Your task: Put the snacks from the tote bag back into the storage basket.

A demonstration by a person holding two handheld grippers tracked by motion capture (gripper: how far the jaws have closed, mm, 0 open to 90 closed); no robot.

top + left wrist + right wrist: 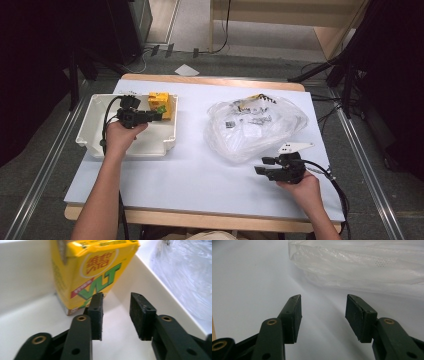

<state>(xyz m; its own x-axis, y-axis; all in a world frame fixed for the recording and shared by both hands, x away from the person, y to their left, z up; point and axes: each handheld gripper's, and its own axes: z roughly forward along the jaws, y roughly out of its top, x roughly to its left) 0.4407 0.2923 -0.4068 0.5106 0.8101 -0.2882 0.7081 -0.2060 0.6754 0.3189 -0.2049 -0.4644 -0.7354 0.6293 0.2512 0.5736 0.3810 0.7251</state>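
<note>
Yellow drink carton (pixel 161 105) upright in the far right corner of a white tray (pixel 95 131), at the far left of the desk (pixel 200 175); green and red lettering on its face in the left gripper view (pixel 92 272), tilted there by the camera's angle. Left gripper (pixel 159 116) held inside the tray by the left hand (pixel 122 135), pointing right toward the carton, fingers (pixel 96 315) apart with nothing between them, one finger's tip just in front of the carton's lower edge; touching or not, cannot tell. White tray floor and wall behind the fingers. Clear plastic bag (pixel 255 125) crumpled at the right half of the desk, small printed items inside, too small to read. Right gripper (pixel 261 166) near the right front of the desk, held by the right hand (pixel 302 187), pointing left, just near of the bag. Fingers (pixel 293 317) apart and empty over the pale desk surface, bag (pixel 367 265) lying beyond them.
</note>
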